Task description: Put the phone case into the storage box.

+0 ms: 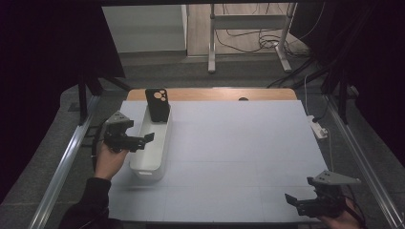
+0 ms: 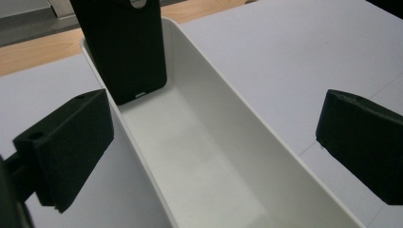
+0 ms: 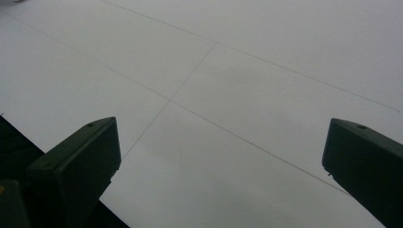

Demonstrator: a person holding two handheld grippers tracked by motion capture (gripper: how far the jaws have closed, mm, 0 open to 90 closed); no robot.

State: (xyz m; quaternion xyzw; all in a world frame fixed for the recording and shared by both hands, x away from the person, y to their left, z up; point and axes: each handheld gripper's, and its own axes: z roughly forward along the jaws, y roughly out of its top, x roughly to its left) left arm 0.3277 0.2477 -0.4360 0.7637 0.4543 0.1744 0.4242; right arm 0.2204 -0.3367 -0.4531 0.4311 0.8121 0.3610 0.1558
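Note:
A long white bin (image 1: 162, 148) lies lengthwise on the left side of the white table (image 1: 239, 152). A black phone case (image 1: 157, 104) with round camera cut-outs stands upright, leaning in the bin's far end. My left gripper (image 1: 143, 141) hovers over the bin's left wall near its middle, held by a hand. In the left gripper view the left gripper (image 2: 214, 142) is open, its jaws straddling the bin (image 2: 199, 156), with the phone case (image 2: 123, 47) ahead. My right gripper (image 1: 295, 202) is open and empty at the table's near right corner; the right gripper (image 3: 221, 166) has bare table below it.
A strip of wooden tabletop (image 1: 215, 94) shows at the far edge. A white power strip (image 1: 319, 128) lies off the table's right side. Metal rails (image 1: 67, 162) flank the table, and a metal stand (image 1: 248, 43) with cables is behind it.

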